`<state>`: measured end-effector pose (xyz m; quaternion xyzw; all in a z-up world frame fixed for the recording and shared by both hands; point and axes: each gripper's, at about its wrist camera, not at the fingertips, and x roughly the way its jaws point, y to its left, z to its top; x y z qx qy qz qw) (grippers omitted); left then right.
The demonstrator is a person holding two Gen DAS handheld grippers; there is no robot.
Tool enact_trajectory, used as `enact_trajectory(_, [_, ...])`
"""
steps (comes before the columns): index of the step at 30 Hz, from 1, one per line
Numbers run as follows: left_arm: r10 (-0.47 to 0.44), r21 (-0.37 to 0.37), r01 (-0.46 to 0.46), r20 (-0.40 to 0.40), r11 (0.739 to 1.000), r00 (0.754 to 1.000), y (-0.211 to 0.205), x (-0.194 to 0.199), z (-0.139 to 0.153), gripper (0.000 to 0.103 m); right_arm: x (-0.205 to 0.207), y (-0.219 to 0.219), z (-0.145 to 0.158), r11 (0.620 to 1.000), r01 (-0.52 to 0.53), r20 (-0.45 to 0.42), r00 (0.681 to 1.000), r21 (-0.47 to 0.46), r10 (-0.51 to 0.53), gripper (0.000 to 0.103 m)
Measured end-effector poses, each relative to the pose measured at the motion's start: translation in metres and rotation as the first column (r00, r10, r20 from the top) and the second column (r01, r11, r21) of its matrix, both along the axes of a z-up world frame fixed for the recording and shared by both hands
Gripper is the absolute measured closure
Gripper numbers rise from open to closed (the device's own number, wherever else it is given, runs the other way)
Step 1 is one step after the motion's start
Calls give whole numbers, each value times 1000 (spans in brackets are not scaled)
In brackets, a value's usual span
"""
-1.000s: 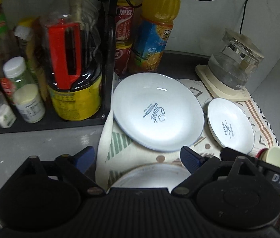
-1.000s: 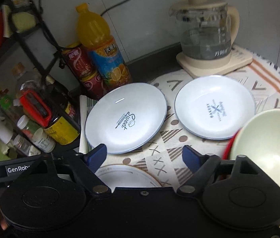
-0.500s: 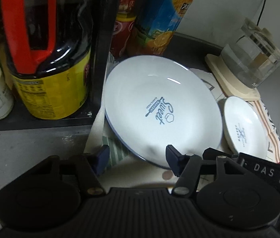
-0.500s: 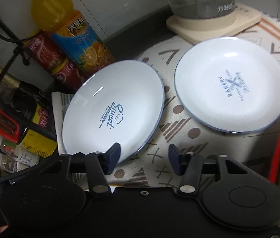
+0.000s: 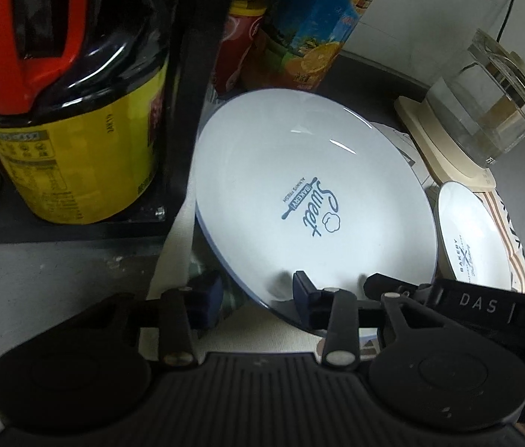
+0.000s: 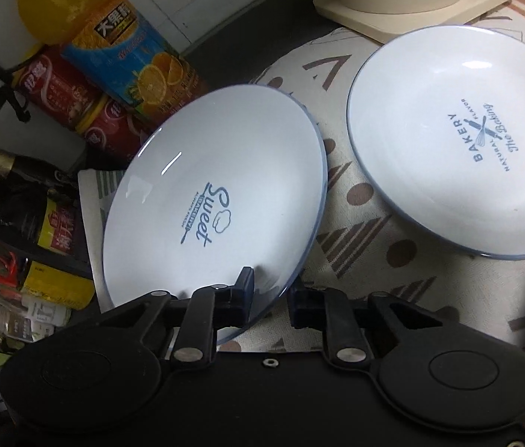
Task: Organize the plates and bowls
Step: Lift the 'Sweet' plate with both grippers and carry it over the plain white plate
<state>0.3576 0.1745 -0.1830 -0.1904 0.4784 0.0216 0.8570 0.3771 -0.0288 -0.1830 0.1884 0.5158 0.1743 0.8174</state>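
Observation:
A white plate printed "Sweet" [image 5: 299,186] [image 6: 218,186] lies on the patterned cloth, its far edge towards the drink cans. My left gripper [image 5: 257,294] straddles its near rim, one finger over the inside and one outside; its jaws are closing with a clear gap at the rim. My right gripper [image 6: 270,300] straddles the same near rim further right and is closing too, pads close to the rim but not seen pressing. To the right lies a second white plate printed "Bakery" [image 6: 448,156] [image 5: 474,238], untouched.
A black rack post [image 5: 184,111] and a large yellow-labelled bottle [image 5: 69,130] stand just left of the plate. An orange juice bottle [image 6: 121,44] and red cans [image 6: 61,93] are behind it. A glass kettle on a cream base [image 5: 486,111] sits at the back right.
Both grippers came down and forward to the "Sweet" plate's near rim and their jaws narrowed around it. The green bowl and the nearer plate have dropped out of view.

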Motion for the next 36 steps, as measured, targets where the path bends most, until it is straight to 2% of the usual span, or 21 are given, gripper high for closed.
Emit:
enact_trajectory(4, [-6, 26, 5, 35, 1000, 999, -6, 0, -2, 65, 3, -4, -2, 1000, 10, 15, 1000, 24, -11, 87])
enact_trajectory(7, [24, 16, -25, 45, 1000, 999, -4, -2, -3, 77, 2, -2, -1, 1000, 11, 25, 1000, 9, -11, 87])
enact_trajectory(10, [36, 0, -36, 52, 999, 998, -2, -4, 1, 81, -1, 1, 3, 1000, -3, 38, 999, -12, 3, 87])
enact_trajectory(17, [35, -17, -34, 52, 999, 998, 0, -18, 17, 81, -16, -1, 24, 997, -32, 74, 997, -66, 37, 87])
enact_trajectory(24, [15, 21, -16, 90, 1000, 996, -10, -35, 37, 81, -36, -8, 43, 997, -29, 122, 992, -67, 37, 87])
enact_trajectory(36, [49, 30, -53, 113, 998, 992, -33, -100, 63, 81, -91, -22, 71, 995, -70, 177, 981, -77, 83, 87])
